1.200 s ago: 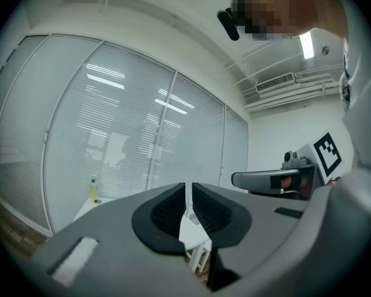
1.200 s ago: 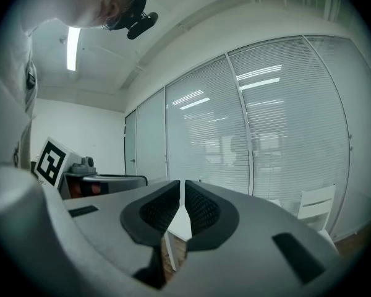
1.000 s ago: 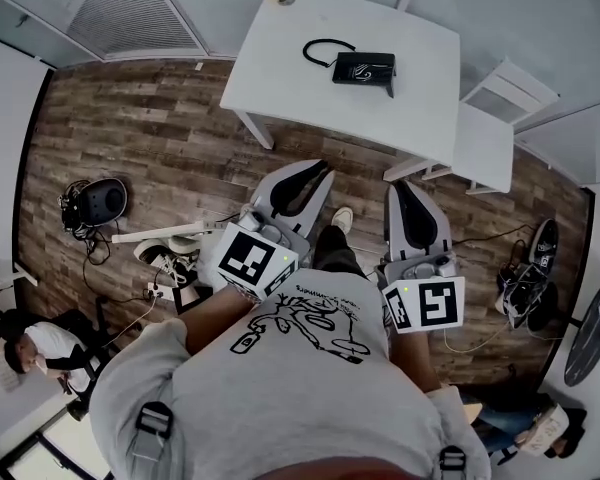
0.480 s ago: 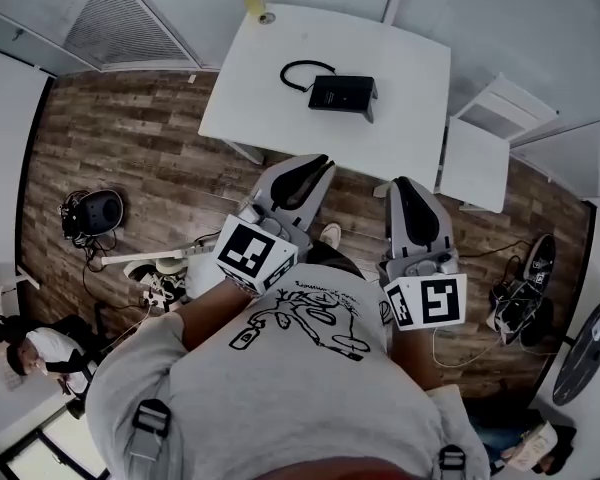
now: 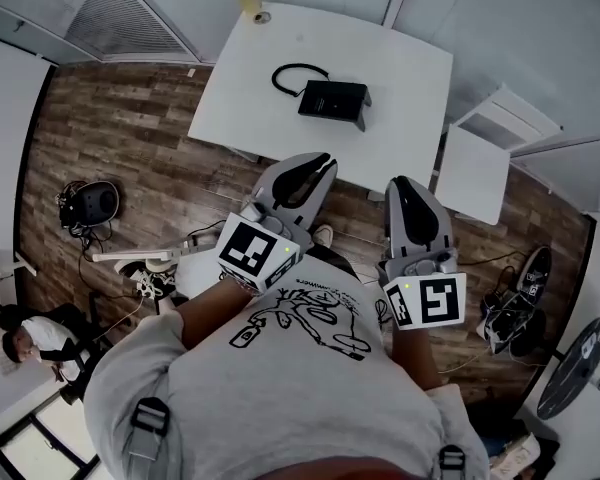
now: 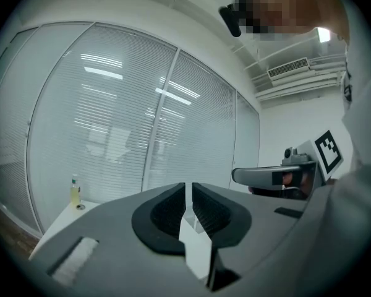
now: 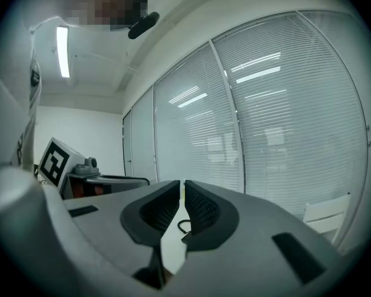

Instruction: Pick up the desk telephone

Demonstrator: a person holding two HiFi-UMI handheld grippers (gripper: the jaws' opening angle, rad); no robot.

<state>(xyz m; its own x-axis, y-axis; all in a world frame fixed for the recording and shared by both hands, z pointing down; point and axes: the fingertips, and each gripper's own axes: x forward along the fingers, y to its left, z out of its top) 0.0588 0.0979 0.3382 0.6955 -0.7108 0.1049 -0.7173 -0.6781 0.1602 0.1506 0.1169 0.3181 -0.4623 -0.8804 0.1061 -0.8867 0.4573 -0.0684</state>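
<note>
The white bench (image 5: 410,78) stood ahead of the person, and both tools were short of its near edge, over the wooden floor (image 5: 120,138).

The left hand-held gripper (image 5: 318,166) and the right hand-held gripper (image 5: 401,188) were held side by side, pointing toward the bench. Each had its jaws drawn together with nothing between them, only a thin slit showing in its own view.

The desk telephone (image 5: 332,99) lay flat on the bench around the middle, well apart from both tools and untouched. Its long axis ran across the head view, roughly side to side and so crosswise to the way the jaws pointed. It sat ahead of the gap between the two tools, a little toward the left one. The left hand-held gripper looked the nearer and aimed almost straight at it, while the right one would probably have to angle inward.

The telephone's black cord (image 5: 288,72) looped off its far left end. A curl of it showed through the right tool's slit.
</note>
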